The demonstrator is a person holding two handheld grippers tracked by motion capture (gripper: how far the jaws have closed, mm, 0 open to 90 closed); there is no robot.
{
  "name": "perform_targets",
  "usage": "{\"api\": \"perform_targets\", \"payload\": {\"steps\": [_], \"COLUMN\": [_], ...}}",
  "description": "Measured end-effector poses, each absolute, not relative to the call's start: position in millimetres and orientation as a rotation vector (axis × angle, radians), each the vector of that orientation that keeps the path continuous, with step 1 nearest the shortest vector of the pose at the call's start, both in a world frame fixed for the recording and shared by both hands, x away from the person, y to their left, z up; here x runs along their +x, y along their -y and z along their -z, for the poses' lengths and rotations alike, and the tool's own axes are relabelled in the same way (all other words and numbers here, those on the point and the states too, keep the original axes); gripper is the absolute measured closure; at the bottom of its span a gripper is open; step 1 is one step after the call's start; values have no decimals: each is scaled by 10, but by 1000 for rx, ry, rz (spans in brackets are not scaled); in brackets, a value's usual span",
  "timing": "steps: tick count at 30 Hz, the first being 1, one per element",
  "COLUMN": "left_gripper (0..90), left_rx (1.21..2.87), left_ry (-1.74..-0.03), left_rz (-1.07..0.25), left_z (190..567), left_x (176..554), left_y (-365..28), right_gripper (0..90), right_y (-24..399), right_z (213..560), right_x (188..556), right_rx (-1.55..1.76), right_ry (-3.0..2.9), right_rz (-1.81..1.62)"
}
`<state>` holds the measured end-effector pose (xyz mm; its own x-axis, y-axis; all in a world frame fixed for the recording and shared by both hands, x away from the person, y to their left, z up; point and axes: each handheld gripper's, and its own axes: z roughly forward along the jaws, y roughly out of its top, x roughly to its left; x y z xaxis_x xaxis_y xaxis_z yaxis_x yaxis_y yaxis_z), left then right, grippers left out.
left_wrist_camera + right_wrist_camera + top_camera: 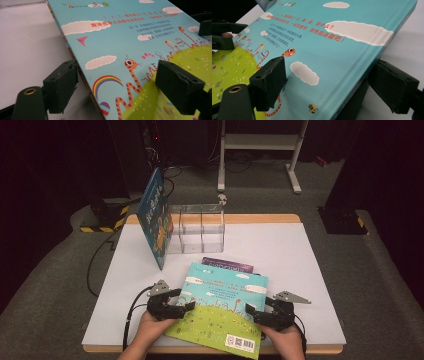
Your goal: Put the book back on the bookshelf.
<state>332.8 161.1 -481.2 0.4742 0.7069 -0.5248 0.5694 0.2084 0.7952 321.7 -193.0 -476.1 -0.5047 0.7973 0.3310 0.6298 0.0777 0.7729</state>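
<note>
A picture book (222, 312) with a sky-blue and green cover lies slanted at the table's near edge, its front corner past the edge. My left gripper (181, 304) straddles its left edge. In the left gripper view one pad (62, 85) sits against the book's side and the other (178, 85) rests on the cover (112, 37), so the jaws are shut on the book. My right gripper (255, 312) straddles the right edge. There one pad (270, 82) touches the cover (332, 50), while the other (394, 87) stands just off the edge, open.
A purple book (227, 265) peeks out from behind the picture book. A clear acrylic organizer (200, 227) stands at the back of the white table (300, 270), with a blue book (156, 217) leaning against its left side. Cables trail off the table's left edge.
</note>
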Motion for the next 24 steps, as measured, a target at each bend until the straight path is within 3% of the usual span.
{"api": "perform_targets", "payload": {"steps": [13, 24], "left_gripper": [177, 196], "left_rx": [1455, 1437], "left_ry": [-1251, -1260], "left_rz": [-100, -124], "left_z": [4853, 4807], "left_x": [3375, 3579], "left_y": [-1582, -1497], "right_gripper": [192, 205], "right_y": [1883, 1964], "right_z": [4609, 4616], "right_x": [3185, 3641], "right_rx": [1407, 1427], "right_ry": [-2155, -2143], "right_rz": [-1314, -1317]}}
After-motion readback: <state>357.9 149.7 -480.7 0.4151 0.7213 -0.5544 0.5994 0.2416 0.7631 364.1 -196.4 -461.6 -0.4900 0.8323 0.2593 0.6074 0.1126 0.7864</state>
